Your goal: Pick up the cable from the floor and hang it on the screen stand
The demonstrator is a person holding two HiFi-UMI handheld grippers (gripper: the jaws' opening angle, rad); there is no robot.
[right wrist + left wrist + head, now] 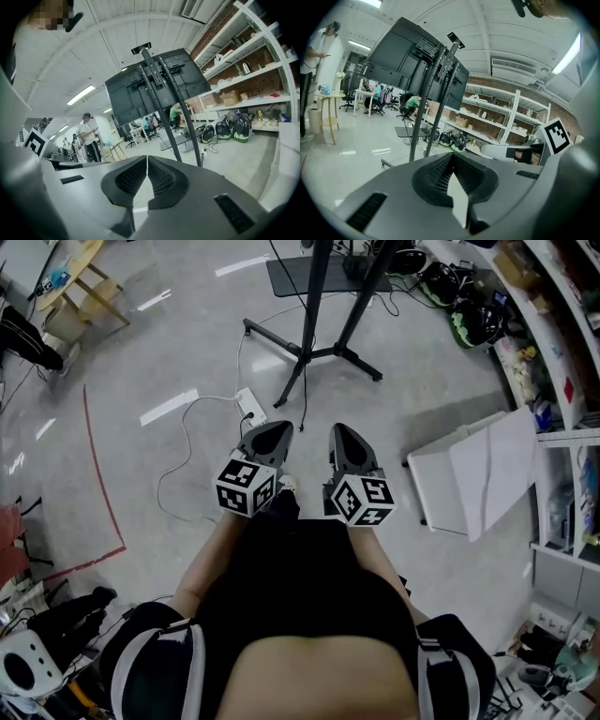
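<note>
A thin white cable [184,418] lies looped on the grey floor and ends at a white power strip [251,407], just ahead of my left gripper [272,427]. The black screen stand [311,315] rises beyond it on spread legs. In the left gripper view its dark screen [408,61] faces away; the right gripper view shows the same screen [154,84] on its pole. My right gripper [339,430] is level beside the left one. The jaws of my left gripper [452,155] and of my right gripper [147,158] meet at the tips with nothing between them.
White boards [469,474] lie on the floor at the right, before shelves [553,352] full of goods. Helmets [469,320] sit by the shelves. A wooden stool [80,287] stands far left, and red tape [103,484] marks the floor. A person [89,136] stands in the background.
</note>
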